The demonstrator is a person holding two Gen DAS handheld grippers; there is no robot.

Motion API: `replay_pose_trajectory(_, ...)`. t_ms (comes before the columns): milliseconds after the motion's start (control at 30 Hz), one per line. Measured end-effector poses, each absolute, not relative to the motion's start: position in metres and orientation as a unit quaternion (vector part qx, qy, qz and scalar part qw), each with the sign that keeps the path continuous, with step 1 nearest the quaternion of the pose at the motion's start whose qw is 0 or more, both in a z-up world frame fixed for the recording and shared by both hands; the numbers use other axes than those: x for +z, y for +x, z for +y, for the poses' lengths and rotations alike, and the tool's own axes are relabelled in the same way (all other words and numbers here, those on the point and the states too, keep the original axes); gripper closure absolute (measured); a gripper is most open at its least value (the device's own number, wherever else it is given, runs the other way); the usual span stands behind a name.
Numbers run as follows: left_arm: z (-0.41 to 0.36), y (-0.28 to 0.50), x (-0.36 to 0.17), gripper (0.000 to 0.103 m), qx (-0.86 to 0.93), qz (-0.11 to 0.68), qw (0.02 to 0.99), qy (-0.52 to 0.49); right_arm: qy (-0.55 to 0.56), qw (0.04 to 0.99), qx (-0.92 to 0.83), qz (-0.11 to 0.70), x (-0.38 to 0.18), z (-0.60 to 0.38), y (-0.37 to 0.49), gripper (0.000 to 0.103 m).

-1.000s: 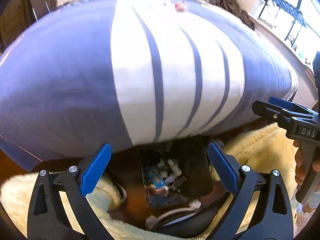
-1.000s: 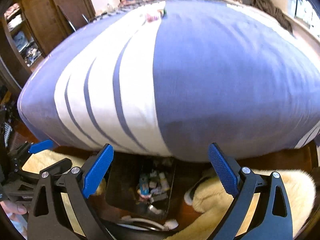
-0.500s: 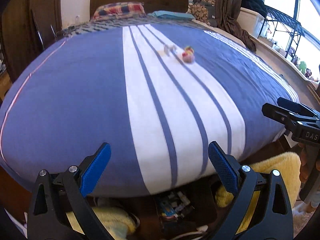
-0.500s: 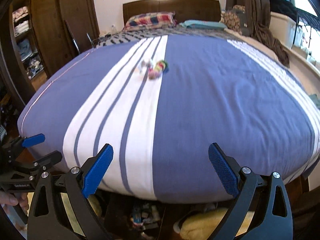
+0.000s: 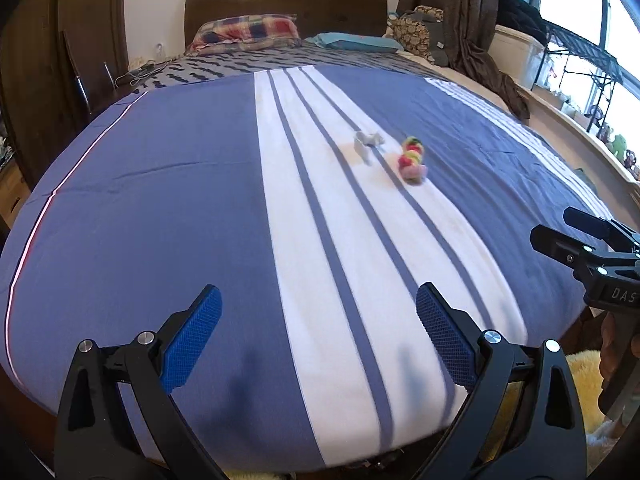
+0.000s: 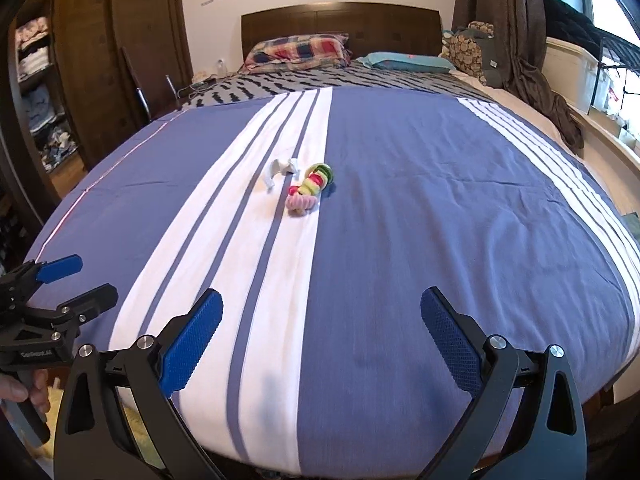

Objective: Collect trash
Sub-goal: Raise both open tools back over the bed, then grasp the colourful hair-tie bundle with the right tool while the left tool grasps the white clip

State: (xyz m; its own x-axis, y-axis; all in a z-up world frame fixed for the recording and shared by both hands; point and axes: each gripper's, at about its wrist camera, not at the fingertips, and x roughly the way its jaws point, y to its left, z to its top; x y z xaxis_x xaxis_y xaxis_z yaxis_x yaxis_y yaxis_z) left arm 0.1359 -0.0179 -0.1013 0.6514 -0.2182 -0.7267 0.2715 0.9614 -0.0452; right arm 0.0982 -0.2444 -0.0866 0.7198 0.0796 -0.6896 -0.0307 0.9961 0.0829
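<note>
Two bits of trash, a white scrap (image 5: pixel 367 145) and a colourful bundle (image 5: pixel 412 159), sit mid-bed (image 5: pixel 160 200), untouched (nothing collected yet). Left hand-held gripper (image 5: pixel 318 334) and right hand-held gripper (image 6: pixel 320 334) both gape wide, empty.

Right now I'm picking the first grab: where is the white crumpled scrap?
In both wrist views the white crumpled scrap lies mid-bed on the white stripes of the blue bedspread, just left of the colourful bundle.

Daylight pours from the blown-out window (image 5: pixel 624 52) at right; fisheye bends the striped blue-and-white bed (image 5: pixel 180 208), with soft shadows near its foot.
</note>
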Motion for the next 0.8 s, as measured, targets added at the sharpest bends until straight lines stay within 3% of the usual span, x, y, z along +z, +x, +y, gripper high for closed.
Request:
replay_pose_trajectory(433, -0.022, 0.215, -0.129, 0.01, -0.13, 0.426, 0.895, 0.027, 0.05, 0.915, 0.04, 0.399, -0.117, -0.238, 0.206, 0.005)
replay_pose_trajectory(700, -0.034, 0.247, -0.134, 0.01, -0.138, 0.429, 0.892, 0.037, 0.053, 0.901, 0.043, 0.429, -0.133, -0.229, 0.264, 0.033)
replay_pose_trajectory(800, -0.04, 0.257, -0.135, 0.01, -0.142, 0.429, 0.891, 0.042, 0.052, 0.896, 0.048, 0.438, -0.137, -0.228, 0.272, 0.05)
